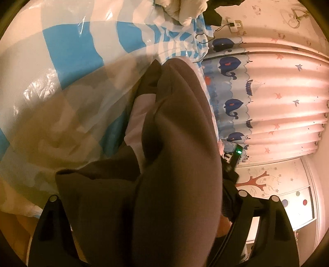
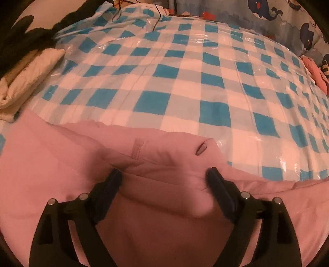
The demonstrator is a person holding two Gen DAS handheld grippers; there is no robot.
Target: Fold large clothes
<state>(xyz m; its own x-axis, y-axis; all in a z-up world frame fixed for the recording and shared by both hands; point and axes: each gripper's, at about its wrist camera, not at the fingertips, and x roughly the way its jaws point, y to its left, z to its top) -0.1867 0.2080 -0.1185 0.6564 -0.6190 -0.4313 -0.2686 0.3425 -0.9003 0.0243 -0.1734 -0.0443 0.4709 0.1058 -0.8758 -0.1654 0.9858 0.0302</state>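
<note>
A pink garment (image 2: 61,156) lies on the near part of a bed with a blue and white checked cover (image 2: 185,82). My right gripper (image 2: 164,174) is open, its fingers (image 2: 220,191) set on either side of a folded edge of the garment with a buttonhole (image 2: 200,150). In the left wrist view the same garment (image 1: 174,164) looks brown in shadow and hangs up close, draped over my left gripper (image 1: 156,205) and hiding its fingertips. The checked cover (image 1: 61,51) lies behind it.
A folded white item (image 2: 26,78) and dark clothing (image 2: 30,35) lie at the bed's far left. A whale-print curtain (image 1: 232,82) and pink curtain (image 1: 287,102) stand beside the bed. A cable (image 2: 157,18) runs over the far edge.
</note>
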